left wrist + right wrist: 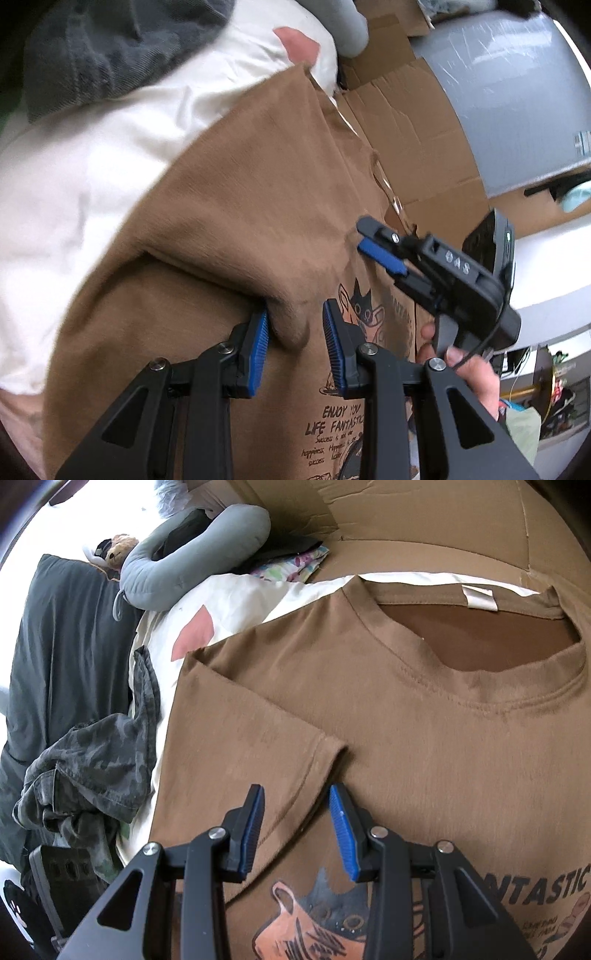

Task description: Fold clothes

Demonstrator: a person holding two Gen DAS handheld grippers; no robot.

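A brown T-shirt [424, 746] with a cat print lies face up on white bedding [74, 177], collar away from me in the right wrist view. One sleeve [251, 738] is folded in over the chest. My right gripper [297, 812] is open just above the sleeve hem, nothing pinched. In the left wrist view my left gripper [295, 339] is open too, and a raised ridge of the brown T-shirt [291, 328] stands between its blue pads [258, 347], touching the left one. The right gripper [369, 240] shows there as well, over the shirt's edge, held by a hand [465, 369].
A crumpled camouflage garment [92, 760] lies left of the shirt on a dark grey blanket [62, 635]. A long grey pillow [192, 550] and a teddy bear [118, 552] sit farther back. Flattened cardboard [417, 122] and a grey bin [517, 103] border the bed's far side.
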